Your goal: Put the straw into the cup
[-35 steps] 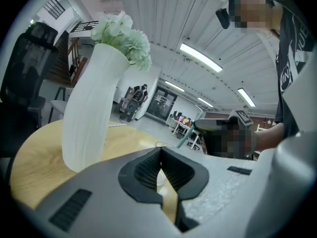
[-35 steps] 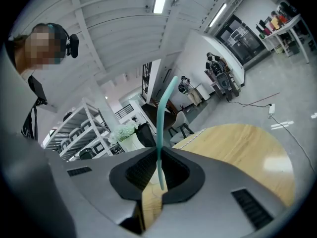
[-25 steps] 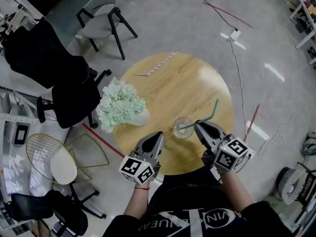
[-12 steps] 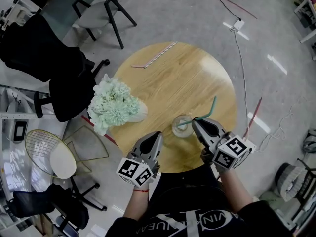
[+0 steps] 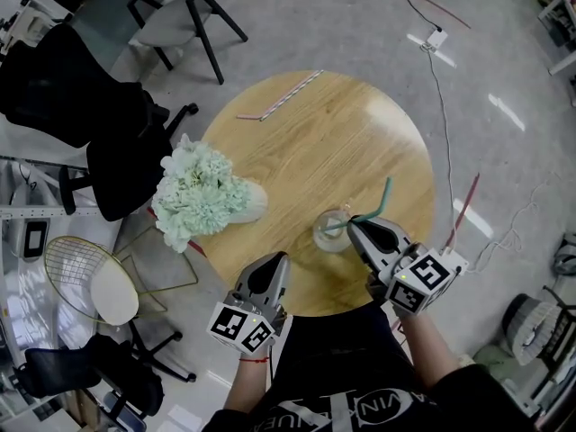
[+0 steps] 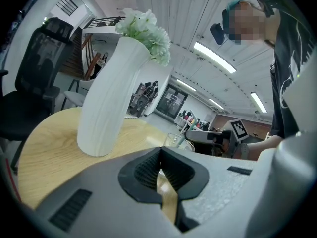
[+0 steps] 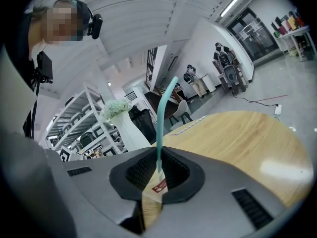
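Insertion seemingly part done. Green straw [image 5: 383, 198] pinched low on its stem by the right hand-held gripper [image 5: 355, 226], jaws clamped tight on it. Lower end apparently reaching in over the rim of the clear cup [image 5: 329, 234], close to the table's [image 5: 315, 142] near edge; bent top leaning up and away. Probably left to do: easing the straw deeper, then letting go. Left hand-held gripper [image 5: 273, 264] pressed together on nothing, at the table's near edge, apart from the cup.
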